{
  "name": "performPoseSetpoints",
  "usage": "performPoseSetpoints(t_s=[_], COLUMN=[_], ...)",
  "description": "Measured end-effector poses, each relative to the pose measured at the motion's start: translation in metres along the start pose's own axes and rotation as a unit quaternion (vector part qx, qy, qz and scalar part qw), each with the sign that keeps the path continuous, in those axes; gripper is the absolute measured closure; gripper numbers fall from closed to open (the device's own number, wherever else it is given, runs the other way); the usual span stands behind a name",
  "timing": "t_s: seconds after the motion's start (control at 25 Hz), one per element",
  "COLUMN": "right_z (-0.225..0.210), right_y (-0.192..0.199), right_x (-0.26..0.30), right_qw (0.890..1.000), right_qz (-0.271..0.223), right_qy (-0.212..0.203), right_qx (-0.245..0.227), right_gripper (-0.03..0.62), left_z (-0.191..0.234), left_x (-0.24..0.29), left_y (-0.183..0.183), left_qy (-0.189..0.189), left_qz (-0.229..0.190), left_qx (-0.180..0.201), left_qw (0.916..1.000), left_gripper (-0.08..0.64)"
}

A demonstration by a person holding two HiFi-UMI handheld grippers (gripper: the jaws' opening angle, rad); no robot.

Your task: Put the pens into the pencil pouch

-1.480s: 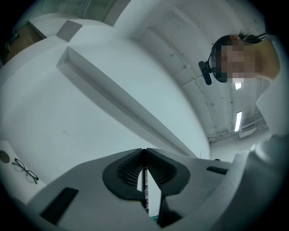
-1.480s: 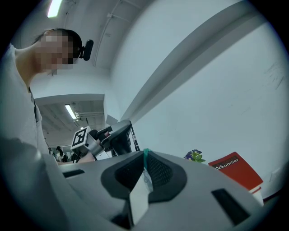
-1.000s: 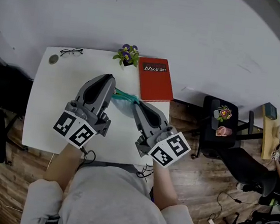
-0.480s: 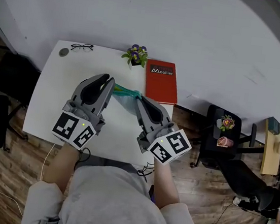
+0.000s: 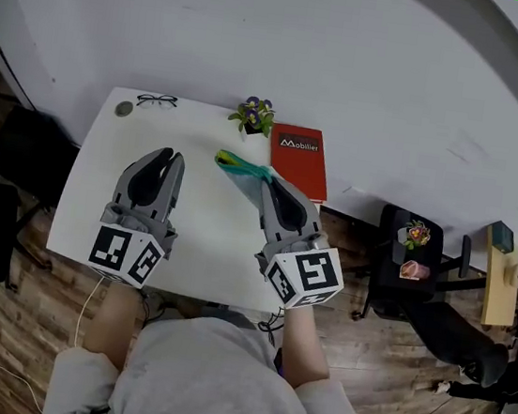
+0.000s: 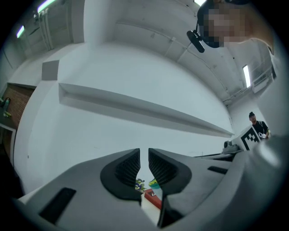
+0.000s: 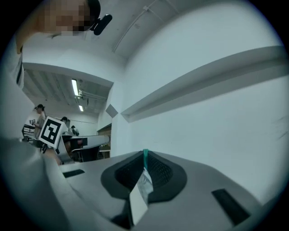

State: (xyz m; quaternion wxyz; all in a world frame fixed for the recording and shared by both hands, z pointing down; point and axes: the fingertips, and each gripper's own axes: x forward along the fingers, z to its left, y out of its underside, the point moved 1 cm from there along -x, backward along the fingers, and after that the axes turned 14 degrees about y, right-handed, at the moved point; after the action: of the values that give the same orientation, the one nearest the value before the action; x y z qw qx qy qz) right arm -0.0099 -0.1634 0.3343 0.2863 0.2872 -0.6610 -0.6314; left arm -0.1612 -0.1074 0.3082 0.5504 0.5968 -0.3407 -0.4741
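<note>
- Left gripper: jaws a little apart, just opened, nothing between them.
- Right gripper: jaws pinching the teal-zipped pencil pouch, which juts ahead of their tips.

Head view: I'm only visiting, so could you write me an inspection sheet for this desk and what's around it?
Surface: white table, with things along its far edge.
Job's things: clear, teal-edged pouch, held over the table's far side; pens: nothing seen.
Clutter: red book, potted plant, glasses, small round object.
Grippers: left gripper, jaws slightly apart and just been opening, nothing between them; right gripper, shut on the pouch.
Cables: dark cables below the table's near edge.
Surroundings: wood floor, black chair.
</note>
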Motion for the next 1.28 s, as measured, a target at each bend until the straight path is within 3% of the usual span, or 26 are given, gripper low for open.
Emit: performPoseSetpoints(t_s=[0.32,0.76,1.28], right_z=[0.008,0.023,0.044], right_y=[-0.019,-0.034,-0.031], right_x=[-0.006,-0.031,-0.059], right_qw=[0.997,0.989,0.982], right_qz=[-0.019,-0.038,-0.045], right_qy=[0.071,0.139,0.183], right_qx=[-0.034,-0.040,-0.034], right_gripper=[0.548,0.548,0.548], left_z=[0.016,0.029,0.036], left_x=[-0.033,-0.065,-0.095], left_y=[-0.012,-0.024,-0.022], left_qy=[-0.011,-0.002,0.002], left_qz=[0.021,0.032,0.064], left_qx=[0.040,0.049,0.042], left_qw=[0.9989,0.9983,0.9971], left_gripper=[0.488,0.505,0.534])
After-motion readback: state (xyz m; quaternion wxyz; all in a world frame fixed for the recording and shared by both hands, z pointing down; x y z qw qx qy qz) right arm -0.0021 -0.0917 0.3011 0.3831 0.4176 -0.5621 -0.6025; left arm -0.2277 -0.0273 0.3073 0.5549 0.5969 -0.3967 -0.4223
